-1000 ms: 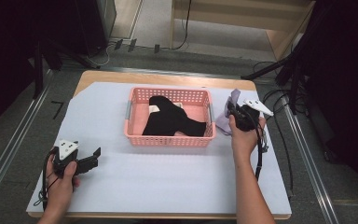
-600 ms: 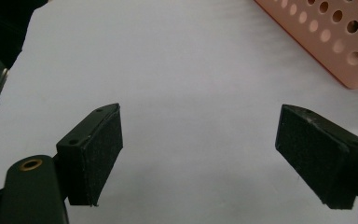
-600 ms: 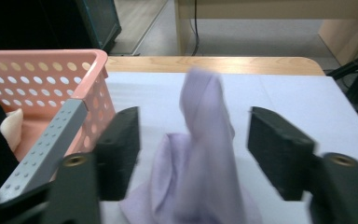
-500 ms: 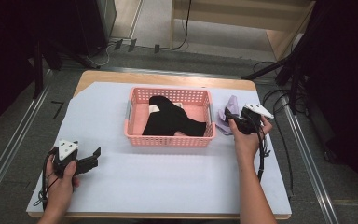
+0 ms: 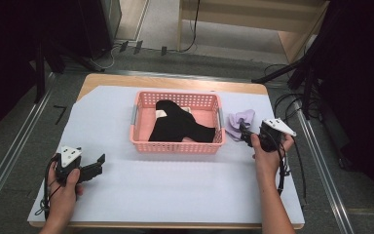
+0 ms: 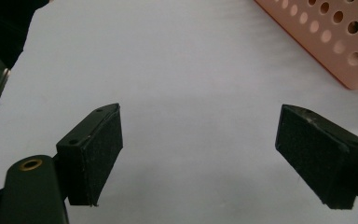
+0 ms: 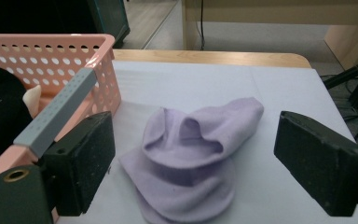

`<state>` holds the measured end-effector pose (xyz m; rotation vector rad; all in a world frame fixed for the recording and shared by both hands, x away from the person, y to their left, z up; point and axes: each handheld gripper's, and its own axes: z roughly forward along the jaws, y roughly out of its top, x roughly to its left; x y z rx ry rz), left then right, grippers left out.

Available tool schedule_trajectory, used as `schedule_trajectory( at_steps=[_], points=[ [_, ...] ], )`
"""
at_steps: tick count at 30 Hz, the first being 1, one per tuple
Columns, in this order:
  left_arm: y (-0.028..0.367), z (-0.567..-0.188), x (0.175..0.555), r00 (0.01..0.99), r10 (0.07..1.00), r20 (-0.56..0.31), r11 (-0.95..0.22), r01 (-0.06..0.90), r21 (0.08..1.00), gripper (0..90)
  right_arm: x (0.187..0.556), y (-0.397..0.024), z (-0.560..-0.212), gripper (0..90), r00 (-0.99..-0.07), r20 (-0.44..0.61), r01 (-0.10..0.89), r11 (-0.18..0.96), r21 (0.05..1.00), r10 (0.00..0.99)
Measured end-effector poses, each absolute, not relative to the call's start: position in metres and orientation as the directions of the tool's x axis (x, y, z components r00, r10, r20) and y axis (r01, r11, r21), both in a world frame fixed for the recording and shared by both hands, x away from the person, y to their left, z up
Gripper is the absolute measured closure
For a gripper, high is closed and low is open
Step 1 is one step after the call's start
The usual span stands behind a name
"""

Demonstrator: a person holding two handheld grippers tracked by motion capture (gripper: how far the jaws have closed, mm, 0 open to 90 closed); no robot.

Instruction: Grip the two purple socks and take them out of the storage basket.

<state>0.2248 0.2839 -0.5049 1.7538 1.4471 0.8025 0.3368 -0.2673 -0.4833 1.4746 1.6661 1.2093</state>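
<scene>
Lavender sock (image 7: 193, 154) lay crumpled at the centre of the right gripper view, loose on the white sheet (image 5: 175, 190) just right of the pink basket (image 5: 177, 145). Your right gripper (image 5: 244, 135), at the right of the high view, had just been spreading its jaws; they stood wide, the sock ahead of them, pads clear of it. Your left gripper (image 5: 98, 165), lower left, was wide too, over bare sheet. Black cloth (image 5: 177, 124) lay in the basket.
</scene>
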Motion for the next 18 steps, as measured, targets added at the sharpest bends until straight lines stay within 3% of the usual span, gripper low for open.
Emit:
schedule_trajectory(
  at_steps=[5, 18],
  points=[
    [0.284, -0.505, 0.225, 0.175, 0.984, 0.017, -0.112, 0.546, 0.830, 15.3, 0.320, -0.281, -0.488, 12.5, -0.215, 0.165, 0.429, -0.058, 0.901, 0.963],
    [0.288, -0.505, 0.224, 0.165, 0.986, -0.018, -0.073, 0.533, 0.843, 15.2, 0.274, -0.306, -0.509, 12.5, -0.255, 0.129, 0.447, -0.002, 0.895, 0.958]
  ],
)
